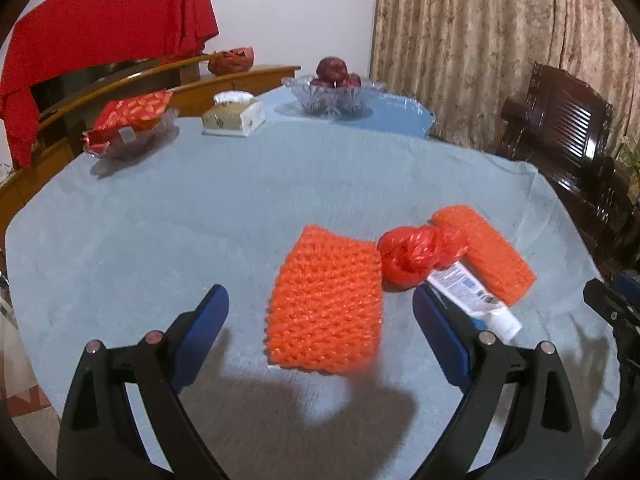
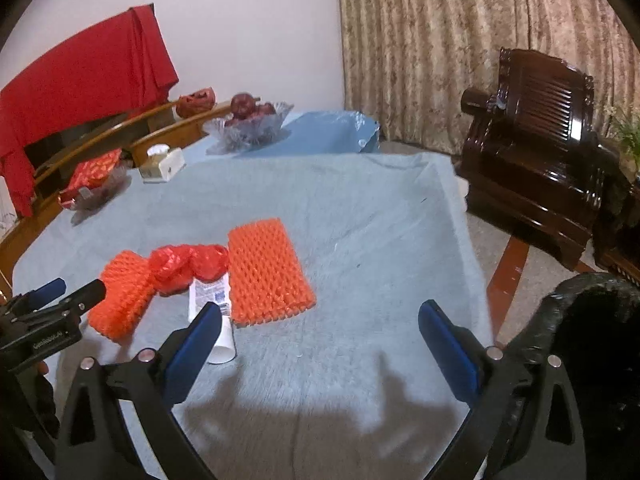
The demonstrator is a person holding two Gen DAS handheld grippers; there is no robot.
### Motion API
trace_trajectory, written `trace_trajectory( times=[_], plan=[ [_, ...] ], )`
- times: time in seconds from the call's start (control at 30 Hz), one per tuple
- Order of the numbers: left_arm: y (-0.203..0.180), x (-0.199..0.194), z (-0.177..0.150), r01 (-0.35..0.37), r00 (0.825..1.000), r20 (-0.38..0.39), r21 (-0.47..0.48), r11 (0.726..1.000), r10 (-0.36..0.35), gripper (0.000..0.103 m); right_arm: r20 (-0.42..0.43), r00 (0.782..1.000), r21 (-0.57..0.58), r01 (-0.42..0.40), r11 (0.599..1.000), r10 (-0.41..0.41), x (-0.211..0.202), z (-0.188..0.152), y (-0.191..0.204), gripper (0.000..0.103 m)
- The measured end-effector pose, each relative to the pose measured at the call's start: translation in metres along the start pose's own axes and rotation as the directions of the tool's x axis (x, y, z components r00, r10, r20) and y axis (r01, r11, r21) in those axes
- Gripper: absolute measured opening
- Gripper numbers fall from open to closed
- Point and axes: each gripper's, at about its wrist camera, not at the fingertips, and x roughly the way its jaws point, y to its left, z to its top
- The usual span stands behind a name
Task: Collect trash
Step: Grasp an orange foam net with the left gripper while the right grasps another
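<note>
Trash lies on the blue-grey tablecloth (image 1: 160,220). An orange foam net (image 1: 324,304) rests flat just ahead of my left gripper (image 1: 320,300), which hovers open above the cloth with nothing held. To its right sit a knotted red plastic bag (image 1: 416,256), a white tube (image 1: 476,296) and a second orange foam net (image 1: 484,256). In the right wrist view, my right gripper (image 2: 320,312) is open and empty over bare cloth. Its left finger hangs over the tube (image 2: 214,304), beside the foam net (image 2: 268,272), the red bag (image 2: 188,264) and the other net (image 2: 124,296).
A bin lined with a black bag (image 2: 592,320) stands off the table's right edge. At the far end are a glass bowl of apples (image 1: 334,92), a tissue box (image 1: 234,114) and a dish of red packets (image 1: 128,128). A dark wooden armchair (image 2: 536,152) stands right.
</note>
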Motion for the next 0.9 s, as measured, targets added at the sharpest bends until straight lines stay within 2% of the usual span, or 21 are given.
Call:
trace_trajectory(
  times=[0.23, 0.53, 0.73, 0.9],
  plan=[
    [-0.002, 0.025, -0.003, -0.002, 0.999, -0.042, -0.011, 1.0, 0.001, 0.09, -0.054, 0.998, -0.01, -0.012, 1.0, 0.011, 0.037, 0.006, 0.001, 0.089],
    [-0.007, 0.042, -0.005, 0.006, 0.996, -0.092, -0.042, 0.999, -0.009, 0.078, -0.129, 0.991, -0.053, -0.038, 0.998, 0.03, 0.071, 0.011, 0.013, 0.082],
    [-0.008, 0.048, -0.007, 0.007, 0.992, -0.122, -0.043, 0.999, -0.012, 0.07, -0.185, 0.979, -0.076, -0.098, 0.992, 0.083, 0.082, 0.009, 0.021, 0.063],
    [-0.01, 0.044, -0.006, 0.01, 0.994, -0.107, -0.04, 0.999, -0.014, 0.059, -0.192, 0.972, -0.061, -0.152, 0.987, 0.138, 0.08, 0.006, 0.023, 0.029]
  ],
)
